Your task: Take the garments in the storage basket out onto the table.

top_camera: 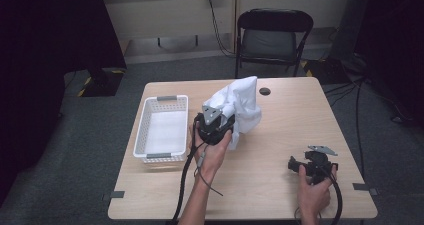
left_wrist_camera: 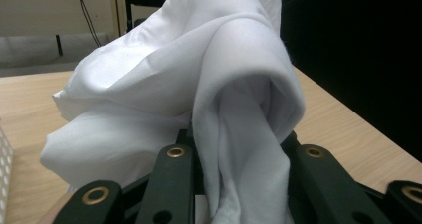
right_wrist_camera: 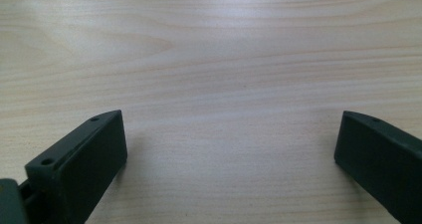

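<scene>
- The left tongs [top_camera: 226, 121], held in the person's left hand [top_camera: 214, 152], are pinching a crumpled white cloth [top_camera: 239, 106] and holding it lifted above the middle of the light wooden counter [top_camera: 280, 135].
- In the left gripper view, a twisted fold of that white cloth [left_wrist_camera: 239, 134] is running down between the two black jaws, which are pressing against it from both sides.
- The bulk of the cloth is bunching up and away from the tongs, with part of it hanging down toward the counter surface.
- A white perforated plastic basket [top_camera: 161, 129] with grey handles is sitting on the counter's left part, just beside the left hand.
- The right tongs [top_camera: 295, 165], gripped by the person's right hand [top_camera: 314, 187], are lying low near the counter's right front corner, well apart from the cloth.
- In the right gripper view, the right tongs [right_wrist_camera: 229, 149] are spreading wide over bare wood grain [right_wrist_camera: 214, 59], with nothing between the jaws.
- A black folding chair [top_camera: 272, 35] is standing on the grey floor beyond the far edge of the counter.
</scene>
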Demonstrator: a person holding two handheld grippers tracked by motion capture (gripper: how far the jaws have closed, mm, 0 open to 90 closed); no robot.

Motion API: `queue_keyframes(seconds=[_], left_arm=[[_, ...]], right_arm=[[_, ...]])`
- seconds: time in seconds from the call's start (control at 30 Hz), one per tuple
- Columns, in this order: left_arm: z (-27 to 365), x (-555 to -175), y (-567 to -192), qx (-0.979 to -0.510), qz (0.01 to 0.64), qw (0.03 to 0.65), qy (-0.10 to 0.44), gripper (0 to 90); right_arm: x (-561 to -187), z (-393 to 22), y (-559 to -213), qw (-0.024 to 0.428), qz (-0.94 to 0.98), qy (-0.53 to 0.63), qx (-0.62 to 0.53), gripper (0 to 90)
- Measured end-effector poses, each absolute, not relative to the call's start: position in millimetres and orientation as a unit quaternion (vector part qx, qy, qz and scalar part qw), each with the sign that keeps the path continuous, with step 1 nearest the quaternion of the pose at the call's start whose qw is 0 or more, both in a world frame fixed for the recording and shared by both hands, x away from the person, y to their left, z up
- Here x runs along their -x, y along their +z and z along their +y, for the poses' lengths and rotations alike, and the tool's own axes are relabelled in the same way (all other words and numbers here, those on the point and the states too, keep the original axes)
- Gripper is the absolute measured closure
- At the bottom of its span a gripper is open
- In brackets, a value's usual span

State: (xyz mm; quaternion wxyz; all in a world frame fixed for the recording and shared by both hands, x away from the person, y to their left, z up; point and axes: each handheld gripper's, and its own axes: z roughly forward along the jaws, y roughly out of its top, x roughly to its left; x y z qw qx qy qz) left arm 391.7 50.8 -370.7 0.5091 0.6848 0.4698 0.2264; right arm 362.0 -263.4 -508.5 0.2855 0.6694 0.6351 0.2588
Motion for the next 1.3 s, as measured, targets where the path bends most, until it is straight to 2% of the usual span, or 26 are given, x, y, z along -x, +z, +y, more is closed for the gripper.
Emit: queue_keyframes(seconds=[0.5,1.3], left_arm=[[24,-402,-406,-0.722,0.462,0.474,0.2,71.8],[6,-420,-447,-0.744,0.477,0.439,0.163,70.9]], right_arm=[[-362,-263,-508,0.285,0.635,0.259,-0.67,0.0],[-361,-263,-508,0.284,0.636,0.259,-0.669,0.0]])
